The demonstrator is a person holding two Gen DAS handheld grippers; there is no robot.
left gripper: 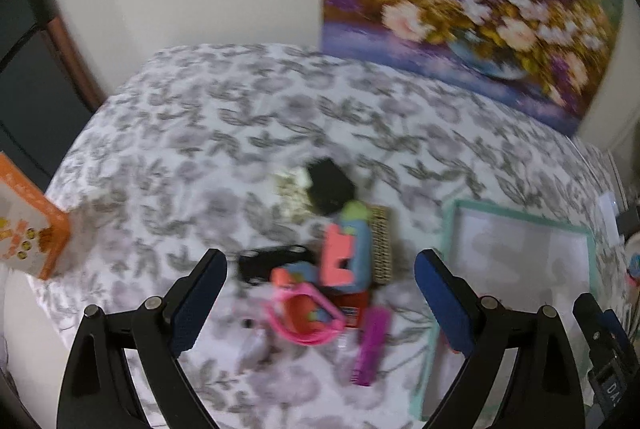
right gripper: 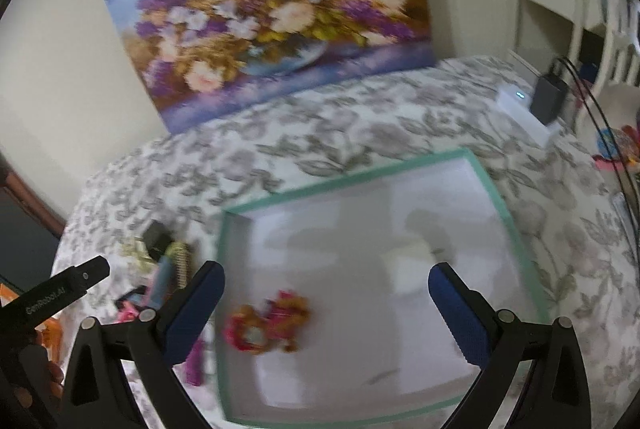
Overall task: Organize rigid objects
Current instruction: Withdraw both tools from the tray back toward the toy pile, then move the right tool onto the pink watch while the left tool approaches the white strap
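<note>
Early in the sorting, by the look of it: one item in, the heap barely touched.

Left gripper [left gripper: 320, 293] spread wide, nothing between the pads, poised over the pile [left gripper: 324, 269]. Right gripper [right gripper: 326, 313] likewise spread and bare, above the tray [right gripper: 490, 189].

Under the left: a jumble on the floral cloth [left gripper: 200, 133], just left of the tray. Nearest, a magenta comb [left gripper: 370, 345] and a pink hoop [left gripper: 304, 317]; then a coral block [left gripper: 338, 257] on a blue piece, a black strip [left gripper: 272, 263] to its left; farthest, a black box [left gripper: 330, 189]. All blurred, edges hard to tell.

Under the right: a red-gold trinket [right gripper: 266, 321] on the white floor of the tray, near its left wall.

Next, probably: down onto one piece at the heap's near edge, a closing pinch, then across into the tray. Care needed, with pieces overlapping and touching.

Beyond: a flower painting [left gripper: 460, 9] against the wall.
</note>
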